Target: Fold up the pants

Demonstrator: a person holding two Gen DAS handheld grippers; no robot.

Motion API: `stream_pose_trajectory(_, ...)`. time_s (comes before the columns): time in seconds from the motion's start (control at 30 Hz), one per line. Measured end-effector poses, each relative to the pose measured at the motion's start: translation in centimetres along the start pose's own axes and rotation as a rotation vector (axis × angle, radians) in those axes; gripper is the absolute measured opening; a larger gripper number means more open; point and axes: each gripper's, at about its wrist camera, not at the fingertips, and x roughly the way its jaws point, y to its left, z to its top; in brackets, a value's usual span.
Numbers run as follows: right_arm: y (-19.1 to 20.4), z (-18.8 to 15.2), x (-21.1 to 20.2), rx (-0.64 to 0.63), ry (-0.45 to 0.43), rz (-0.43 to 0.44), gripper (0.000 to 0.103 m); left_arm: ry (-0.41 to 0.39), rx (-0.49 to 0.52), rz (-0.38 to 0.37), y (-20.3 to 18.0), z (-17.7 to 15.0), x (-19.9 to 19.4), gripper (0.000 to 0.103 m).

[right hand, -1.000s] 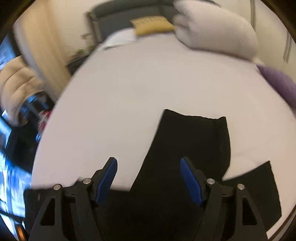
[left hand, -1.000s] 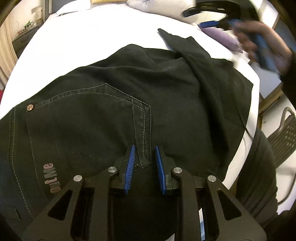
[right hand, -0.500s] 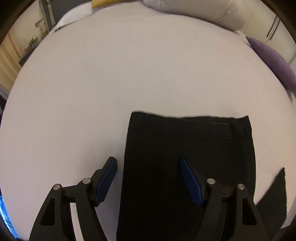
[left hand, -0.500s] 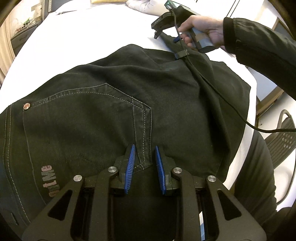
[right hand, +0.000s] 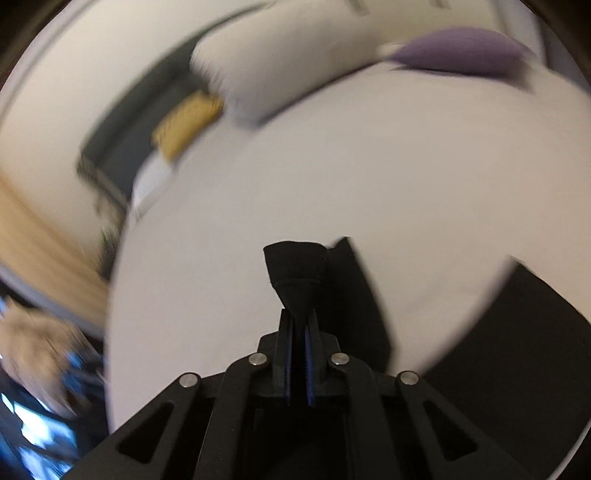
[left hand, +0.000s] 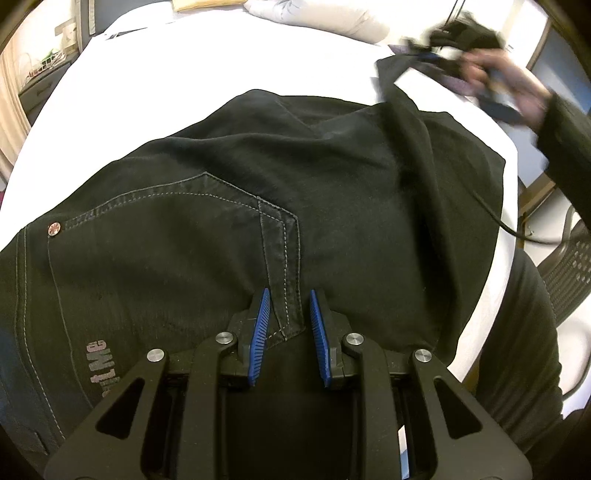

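Note:
Black pants (left hand: 229,206) lie on a white bed (left hand: 184,66), seat and back pocket up. My left gripper (left hand: 289,301) rests on the pants at the pocket's corner seam, its jaws partly open around a fold of cloth, not pinching it. My right gripper (right hand: 298,319) is shut on the hem of a pant leg (right hand: 295,273) and holds it lifted above the bed. In the left wrist view the right gripper (left hand: 448,33) appears blurred at the far right, with the leg (left hand: 402,99) rising to it.
White pillows (left hand: 314,14) and a yellow cushion (right hand: 184,122) lie at the head of the bed. A purple cushion (right hand: 461,51) sits at the far right. A chair (left hand: 569,258) stands off the bed's right edge.
My right gripper has closed on the leg hem and lifted it, swinging right. The left gripper has stayed at the pocket seam.

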Motion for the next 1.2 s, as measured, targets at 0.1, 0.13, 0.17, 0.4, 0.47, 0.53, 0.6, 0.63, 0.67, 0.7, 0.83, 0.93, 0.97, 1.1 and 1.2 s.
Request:
stream_pose_trajectory(0.1, -8.0, -0.1, -4.0, 0.201, -0.083, 0.05, 0.006, 0.008, -0.001, 0.009, -0.4, 0.3, 0.2, 0.022)
stream_pose_trajectory(0.13, -10.3, -0.4, -4.9, 0.256, -0.097, 0.044, 0.006, 0.011, -0.002, 0.011, -0.5, 0.3, 0.2, 0.022)
stream_pose_trajectory(0.17, -12.6, -0.7, -5.6, 0.321, -0.106, 0.038, 0.007, 0.014, -0.004, 0.013, -0.6, 0.4, 0.2, 0.022)
stream_pose_trajectory(0.4, -20.8, -4.8, -7.2, 0.538, -0.106, 0.091, 0.015, 0.057, -0.006, 0.029, -1.4, 1.7, 0.6, 0.022)
stream_pose_trajectory(0.47, -21.2, -5.2, -6.5, 0.586, -0.074, 0.175, 0.044, 0.067, -0.002, 0.04, -1.7, 2.1, 0.8, 0.022)
stream_pose_trajectory(0.53, -20.8, -5.8, -7.5, 0.568, -0.089, 0.198, 0.06, 0.075, 0.0, 0.056, -2.2, 2.5, 1.0, 0.022)
stream_pose_trajectory(0.6, -20.0, -5.5, -7.8, 0.527, -0.087, 0.187, 0.073, 0.08, 0.007, 0.072, -2.3, 2.4, 1.0, 0.022)
stream_pose_trajectory(0.63, -20.0, -5.7, -8.3, 0.515, -0.078, 0.185, 0.074, 0.082, 0.007, 0.079, -2.5, 2.5, 1.1, 0.022)
stream_pose_trajectory(0.67, -19.4, -5.7, -7.8, 0.497, -0.062, 0.166, 0.074, 0.083, 0.007, 0.084, -2.6, 2.5, 1.1, 0.022)
stream_pose_trajectory(0.7, -19.2, -5.9, -7.9, 0.486, -0.06, 0.149, 0.072, 0.085, 0.007, 0.092, -2.9, 2.6, 1.2, 0.022)
stream_pose_trajectory(0.83, -19.8, -6.6, -7.2, 0.491, -0.036, 0.122, 0.032, 0.089, 0.012, 0.112, -3.5, 2.7, 1.5, 0.022)
stream_pose_trajectory(0.93, -22.0, -7.4, -7.4, 0.583, -0.039, 0.162, 0.004, 0.092, 0.017, 0.117, -3.9, 2.6, 1.5, 0.022)
stream_pose_trajectory(0.97, -22.3, -7.6, -7.7, 0.587, -0.05, 0.162, 0.003, 0.092, 0.018, 0.117, -4.0, 2.6, 1.5, 0.022)
stream_pose_trajectory(1.1, -22.7, -8.6, -9.5, 0.585, -0.078, 0.155, 0.004, 0.096, 0.024, 0.122, -4.1, 2.6, 1.5, 0.022)
stream_pose_trajectory(1.2, -23.1, -9.1, -9.9, 0.617, -0.085, 0.165, 0.004, 0.102, 0.029, 0.127, -4.4, 2.7, 1.6, 0.022)
